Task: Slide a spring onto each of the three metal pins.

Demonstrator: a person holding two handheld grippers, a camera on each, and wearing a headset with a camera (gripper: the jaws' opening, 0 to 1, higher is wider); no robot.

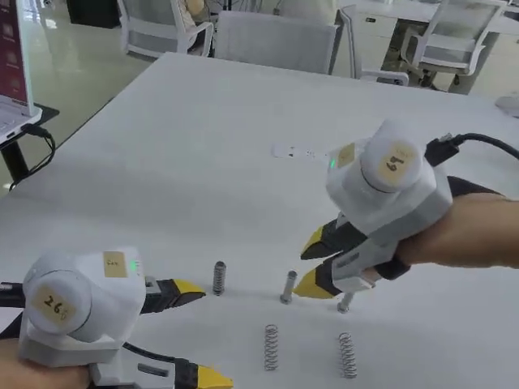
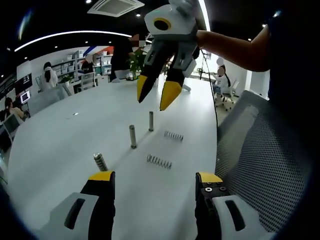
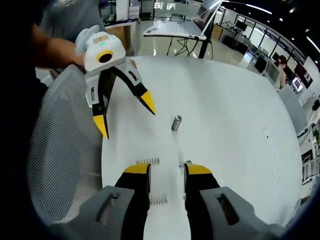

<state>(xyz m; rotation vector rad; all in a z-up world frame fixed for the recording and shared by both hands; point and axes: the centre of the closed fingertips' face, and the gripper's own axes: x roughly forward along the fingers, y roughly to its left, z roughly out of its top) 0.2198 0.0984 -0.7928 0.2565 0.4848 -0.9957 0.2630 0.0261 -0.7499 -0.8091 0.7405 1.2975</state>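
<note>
1. The left white gripper with yellow-tipped black jaws (image 1: 201,334) is at the near left, its claw wide apart and empty.
2. The right matching gripper (image 1: 310,264) is over the two bare steel pins (image 1: 289,287), its claw apart and empty.
3. On the white table (image 1: 203,146), the left steel pin (image 1: 219,277) wears a spring.
4. Two loose coil springs (image 1: 271,347) lie nearer.

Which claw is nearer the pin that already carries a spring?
Left. The left claw sits just short of the sprung pin; the right claw hovers beside the middle pin.
</note>
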